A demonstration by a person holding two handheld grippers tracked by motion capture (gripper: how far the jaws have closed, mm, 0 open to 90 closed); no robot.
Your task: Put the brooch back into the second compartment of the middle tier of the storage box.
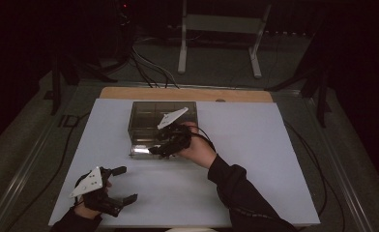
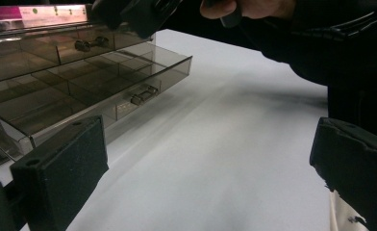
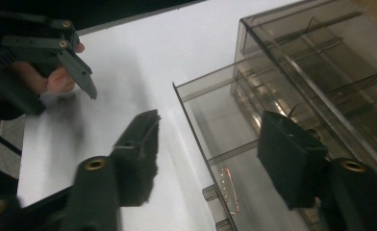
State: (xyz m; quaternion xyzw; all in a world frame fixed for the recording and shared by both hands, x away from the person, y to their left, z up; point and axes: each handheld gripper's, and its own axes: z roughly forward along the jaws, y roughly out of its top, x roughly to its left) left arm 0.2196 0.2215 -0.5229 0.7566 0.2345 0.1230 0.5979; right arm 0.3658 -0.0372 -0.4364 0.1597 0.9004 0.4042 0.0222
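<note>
Smoky clear drawer box [image 1: 149, 118] sits mid-table on the white mat [image 1: 255, 159], its bottom drawer [image 3: 234, 159] pulled out. Right gripper [image 1: 161, 147] hovers at the drawer front, jaws parted, holding nothing. Left gripper [image 1: 122, 186] rests near the mat's front edge, jaws wide, empty.

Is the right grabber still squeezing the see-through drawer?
Apart. In the right gripper view the right gripper has its jaws spread wide on either side of the open drawer's front wall, with clear gaps showing beside both pads.

A pulled-out drawer [image 1: 146, 149] sits seemingly lowest in the organizer box [image 1: 162, 117].
</note>
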